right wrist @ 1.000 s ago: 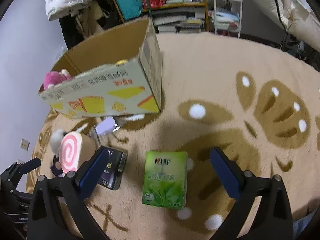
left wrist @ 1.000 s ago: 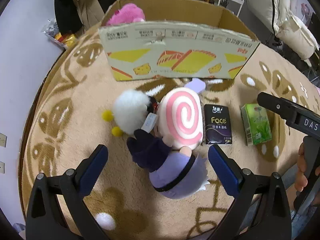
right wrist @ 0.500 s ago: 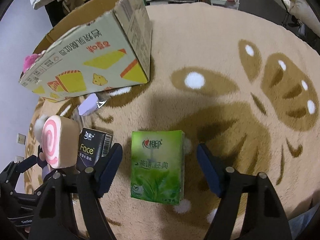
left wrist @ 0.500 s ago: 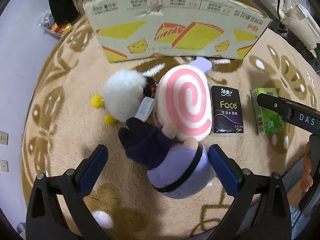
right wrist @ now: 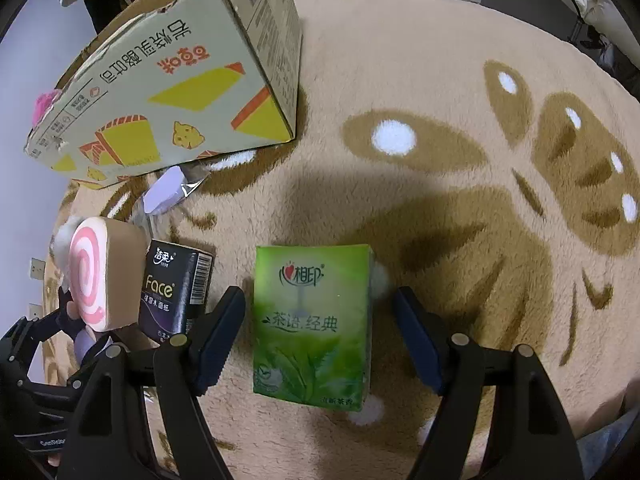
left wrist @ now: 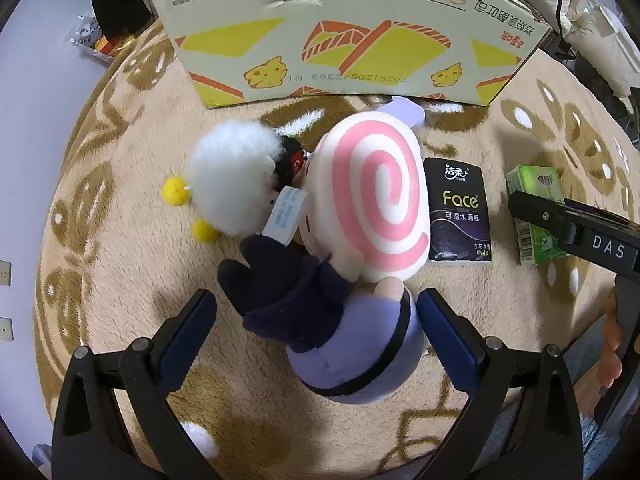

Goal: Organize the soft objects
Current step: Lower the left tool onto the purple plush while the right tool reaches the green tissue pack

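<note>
**A:** Which step am I on?

**B:** Approach, I'd say. My left gripper (left wrist: 316, 322) is spread wide and empty, straddling the purple plush doll (left wrist: 352, 344) at lower centre. My right gripper (right wrist: 320, 328) is spread too, flanking the green tissue pack (right wrist: 312, 328), touching neither side.

**A:** How do they lie?

**B:** The pack's long axis runs up the frame, in line with the fingers. The doll runs lower right to upper left, its swirl cushion (left wrist: 376, 204) beyond.

**A:** Next?

**B:** Probably squeeze both, then lift toward the cardboard box (right wrist: 168, 92) at upper left.
</note>
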A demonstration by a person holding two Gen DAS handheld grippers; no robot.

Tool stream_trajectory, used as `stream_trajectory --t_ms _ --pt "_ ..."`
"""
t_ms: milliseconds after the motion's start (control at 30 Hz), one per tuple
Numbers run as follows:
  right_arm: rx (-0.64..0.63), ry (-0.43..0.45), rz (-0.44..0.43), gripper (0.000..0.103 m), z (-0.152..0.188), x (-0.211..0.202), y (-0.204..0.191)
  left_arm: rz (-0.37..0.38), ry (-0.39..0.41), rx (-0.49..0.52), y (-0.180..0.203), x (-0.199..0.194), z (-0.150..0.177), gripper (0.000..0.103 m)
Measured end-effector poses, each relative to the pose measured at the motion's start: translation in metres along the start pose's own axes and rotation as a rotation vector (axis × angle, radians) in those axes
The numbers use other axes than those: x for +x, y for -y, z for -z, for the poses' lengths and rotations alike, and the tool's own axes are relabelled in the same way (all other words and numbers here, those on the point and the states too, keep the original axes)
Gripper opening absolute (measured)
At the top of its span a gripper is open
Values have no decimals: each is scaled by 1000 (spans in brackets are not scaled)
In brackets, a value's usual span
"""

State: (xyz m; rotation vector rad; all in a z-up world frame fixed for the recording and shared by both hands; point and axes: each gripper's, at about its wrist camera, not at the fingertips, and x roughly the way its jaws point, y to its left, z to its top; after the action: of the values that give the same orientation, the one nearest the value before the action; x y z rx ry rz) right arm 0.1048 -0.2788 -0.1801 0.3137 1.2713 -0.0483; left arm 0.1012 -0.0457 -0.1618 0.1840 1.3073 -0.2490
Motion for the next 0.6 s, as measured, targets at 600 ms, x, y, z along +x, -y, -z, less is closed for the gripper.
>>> stream_trajectory --t_ms 600 --pt "-20 -11 24 68 4 10 -8 -21 17 13 5 -3 2 90"
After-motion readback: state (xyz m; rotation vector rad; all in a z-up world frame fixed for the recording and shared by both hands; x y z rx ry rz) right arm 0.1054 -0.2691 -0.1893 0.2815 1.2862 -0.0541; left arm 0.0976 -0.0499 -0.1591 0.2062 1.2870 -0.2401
